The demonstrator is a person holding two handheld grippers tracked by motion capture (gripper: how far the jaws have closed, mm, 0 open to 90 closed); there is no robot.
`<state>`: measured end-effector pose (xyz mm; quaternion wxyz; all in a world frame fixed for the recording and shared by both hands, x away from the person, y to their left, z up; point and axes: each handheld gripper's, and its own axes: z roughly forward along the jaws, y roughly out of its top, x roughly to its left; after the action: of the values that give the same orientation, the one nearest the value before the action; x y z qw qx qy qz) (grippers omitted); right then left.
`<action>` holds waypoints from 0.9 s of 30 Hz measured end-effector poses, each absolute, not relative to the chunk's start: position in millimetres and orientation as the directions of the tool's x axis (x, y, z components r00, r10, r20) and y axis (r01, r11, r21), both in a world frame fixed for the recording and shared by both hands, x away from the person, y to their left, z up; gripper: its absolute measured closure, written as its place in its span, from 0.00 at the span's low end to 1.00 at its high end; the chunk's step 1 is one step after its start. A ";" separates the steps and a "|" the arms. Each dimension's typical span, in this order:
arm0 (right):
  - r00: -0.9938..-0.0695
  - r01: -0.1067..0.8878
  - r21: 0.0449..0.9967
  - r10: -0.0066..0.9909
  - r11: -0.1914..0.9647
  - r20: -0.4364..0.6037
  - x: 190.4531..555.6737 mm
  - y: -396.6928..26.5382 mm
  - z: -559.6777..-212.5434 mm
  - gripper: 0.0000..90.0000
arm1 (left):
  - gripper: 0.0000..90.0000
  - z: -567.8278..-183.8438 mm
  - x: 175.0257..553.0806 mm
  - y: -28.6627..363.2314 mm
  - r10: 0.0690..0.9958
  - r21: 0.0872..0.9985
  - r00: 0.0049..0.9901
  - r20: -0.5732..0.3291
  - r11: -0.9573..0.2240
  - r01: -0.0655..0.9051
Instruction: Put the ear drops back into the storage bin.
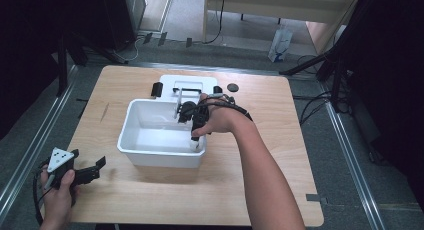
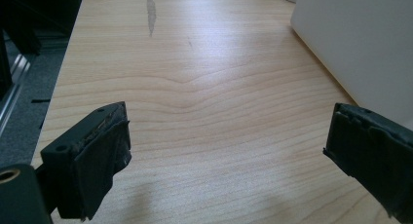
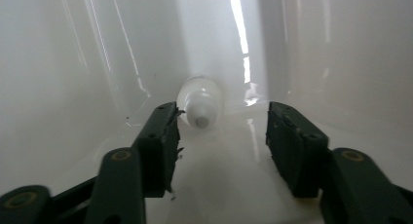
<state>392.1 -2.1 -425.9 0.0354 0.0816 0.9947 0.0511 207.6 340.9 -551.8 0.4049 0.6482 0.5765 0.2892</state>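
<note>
Resting white tube in the bin, both grippers parted

Waiting at the table's near left edge, the left gripper [image 1: 95, 168] sits in a hand with its jaws wide apart over bare wood, nothing between them. Farther in, the right gripper [image 3: 221, 131] reaches down into the white bin [image 1: 131, 121]; its jaws stand apart, empty. A small white tube [image 3: 199, 101] lies on the bin floor beside the left jaw's tip, near the corner.
</note>
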 end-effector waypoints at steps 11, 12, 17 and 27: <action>-0.972 0.167 0.173 0.192 0.971 -0.138 384.0 -9.9 -381.0 0.08 | 0.03 -551.5 207.5 340.7 0.982 0.856 0.168 -0.086 -0.014 0.516; -0.970 0.174 0.172 0.199 0.970 -0.138 383.5 -11.0 -378.4 0.03 | 0.03 -551.5 207.6 340.6 0.982 0.856 0.168 -0.086 -0.013 0.516; -0.963 0.196 0.202 0.227 0.959 -0.144 382.5 -22.2 -366.0 0.00 | 0.03 -551.6 207.5 340.4 0.982 0.857 0.167 -0.085 -0.013 0.515; -0.951 0.231 0.219 0.268 0.948 -0.156 382.4 -60.1 -357.3 0.00 | 0.03 -551.7 207.7 340.3 0.982 0.857 0.167 -0.083 -0.016 0.515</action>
<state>382.4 -60.1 -357.3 0.0921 0.1271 0.9826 0.0995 207.7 340.3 -551.7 0.4011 0.6503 0.5756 0.2914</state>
